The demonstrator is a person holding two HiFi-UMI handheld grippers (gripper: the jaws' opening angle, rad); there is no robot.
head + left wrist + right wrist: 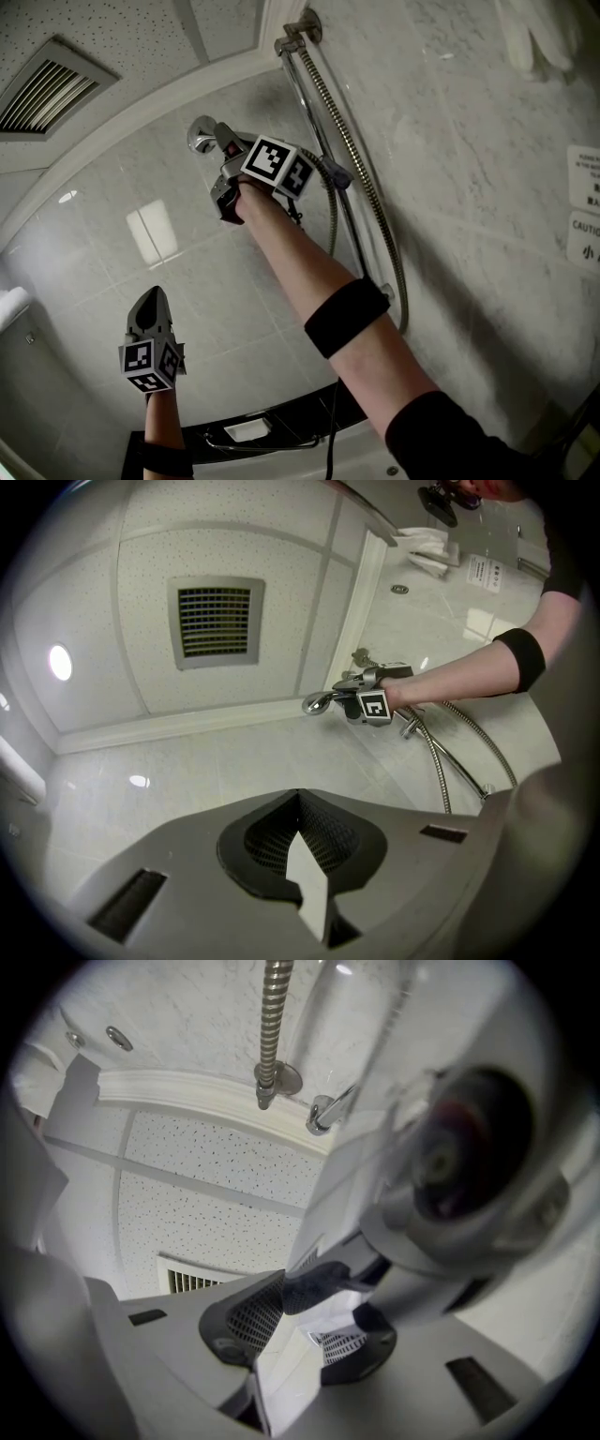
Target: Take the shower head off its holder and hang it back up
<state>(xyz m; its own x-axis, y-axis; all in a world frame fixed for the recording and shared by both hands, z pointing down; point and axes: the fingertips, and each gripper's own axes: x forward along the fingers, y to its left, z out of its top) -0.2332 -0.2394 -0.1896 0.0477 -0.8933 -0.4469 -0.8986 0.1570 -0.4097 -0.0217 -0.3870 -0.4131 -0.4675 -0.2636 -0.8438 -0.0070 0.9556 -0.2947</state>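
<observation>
Shower head (200, 136) is pinched by its handle in the right gripper (225, 148), just left of the rail (314, 103), probably for firm steering. The left gripper (148, 307) idles well below, its jaws pressed together and empty.

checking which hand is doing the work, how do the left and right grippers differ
The left gripper has its jaws shut on nothing; the right gripper has its jaws clamped on the shower head. The left gripper hangs low, away from the slide rail; the right gripper is raised beside it. Both are the same grey two-jaw tool, pointing upward.
</observation>
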